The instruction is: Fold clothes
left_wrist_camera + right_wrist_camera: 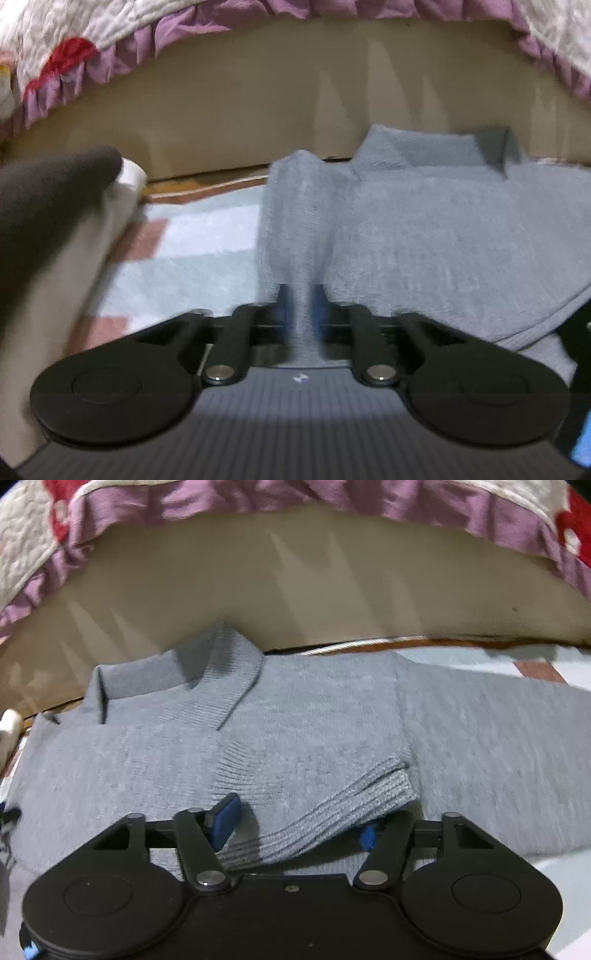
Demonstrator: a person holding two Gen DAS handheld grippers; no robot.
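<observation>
A grey knitted sweater (424, 240) lies flat on a checked mat, its collar (221, 672) towards the bed. In the left wrist view my left gripper (301, 306) is shut on a raised ridge of the sweater's left edge, and the cloth runs up between its blue pads. In the right wrist view my right gripper (299, 827) hovers low over the sweater's chest with its jaws apart. The ribbed sleeve cuff (351, 805) lies folded across the body between them. The left pad (225, 819) stands clear of the cuff. The right pad is mostly hidden under the cuff's edge.
A bed's beige side panel (314, 583) stands just behind the sweater, with a white quilt and its purple frill (406, 502) hanging over it. The pale blue and pink checked mat (192, 236) lies to the left. A dark blurred sleeve (48, 206) and white cloth sit at far left.
</observation>
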